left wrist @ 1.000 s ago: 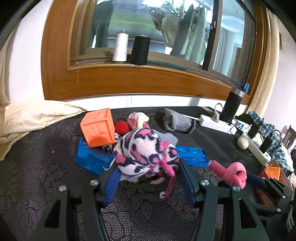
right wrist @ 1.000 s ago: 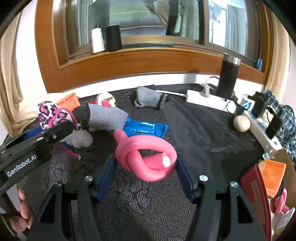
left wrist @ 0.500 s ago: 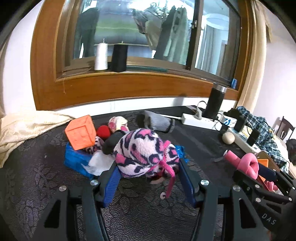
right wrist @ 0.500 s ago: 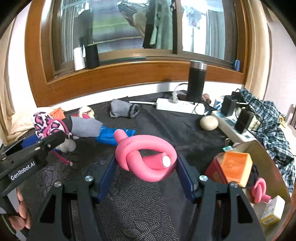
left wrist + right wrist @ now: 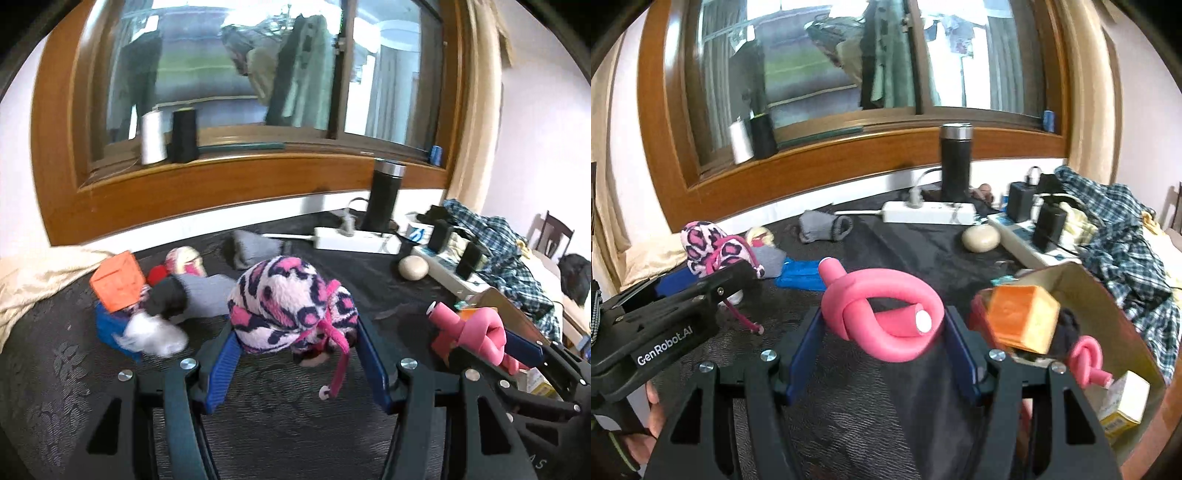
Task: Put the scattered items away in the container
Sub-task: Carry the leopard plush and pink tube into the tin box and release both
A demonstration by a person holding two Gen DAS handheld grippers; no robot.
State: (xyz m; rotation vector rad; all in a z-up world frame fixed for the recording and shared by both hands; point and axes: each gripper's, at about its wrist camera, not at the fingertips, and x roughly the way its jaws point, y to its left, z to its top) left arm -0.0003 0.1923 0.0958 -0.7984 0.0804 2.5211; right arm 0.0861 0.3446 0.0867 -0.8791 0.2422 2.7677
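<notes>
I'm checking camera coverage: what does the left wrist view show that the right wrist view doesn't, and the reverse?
Only the left wrist view shows the orange cube among the scattered items and the left tool shut on the pink leopard-print pouch.

Only the right wrist view shows inside the cardboard box: an orange block and a small pink knot.

Both show the pink foam knot in the right tool.

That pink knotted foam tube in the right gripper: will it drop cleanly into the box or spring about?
The pink knotted foam tube looks soft and light, so it will probably squash a little between the right gripper's pads. Its rounded loops may bounce or roll once released. The cardboard box already holds an orange cube, so it may land perched on top.
</notes>
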